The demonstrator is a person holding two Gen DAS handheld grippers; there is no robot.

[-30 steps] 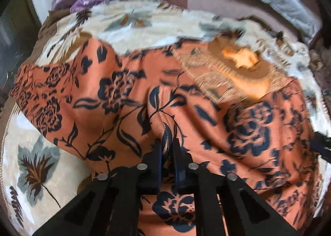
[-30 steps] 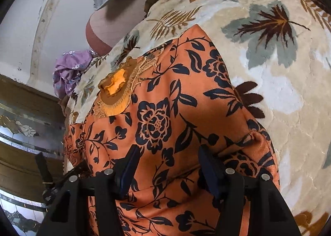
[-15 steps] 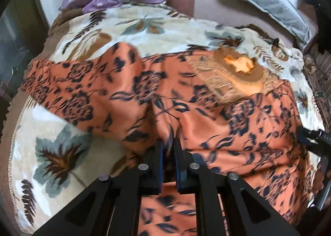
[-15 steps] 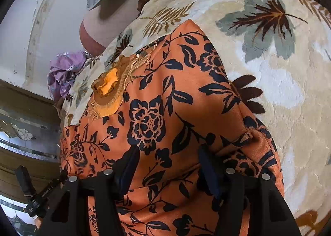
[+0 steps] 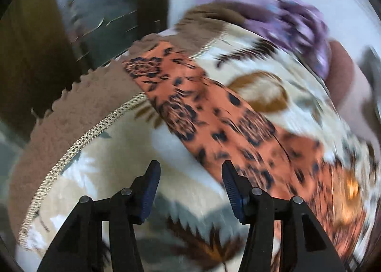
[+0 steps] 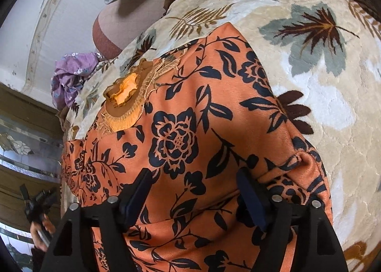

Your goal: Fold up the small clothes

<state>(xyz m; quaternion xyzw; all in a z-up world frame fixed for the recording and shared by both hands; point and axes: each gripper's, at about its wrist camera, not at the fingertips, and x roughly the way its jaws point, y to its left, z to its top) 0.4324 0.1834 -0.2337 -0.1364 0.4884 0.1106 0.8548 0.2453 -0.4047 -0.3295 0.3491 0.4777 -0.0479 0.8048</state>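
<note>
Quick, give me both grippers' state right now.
Left gripper: open, holding nothing, over the blanket.
Right gripper: open, over the orange floral garment.

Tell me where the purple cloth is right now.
The purple cloth lies bunched at the blanket's far edge, upper left in the right wrist view, beyond the orange floral garment and beside the brown bolster.

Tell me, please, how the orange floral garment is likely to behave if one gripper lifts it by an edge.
The orange floral garment would probably drape limply, since it follows the leaf-print blanket and bunches at its hem. Its slight sheen suggests it may slip between the jaws.
</note>
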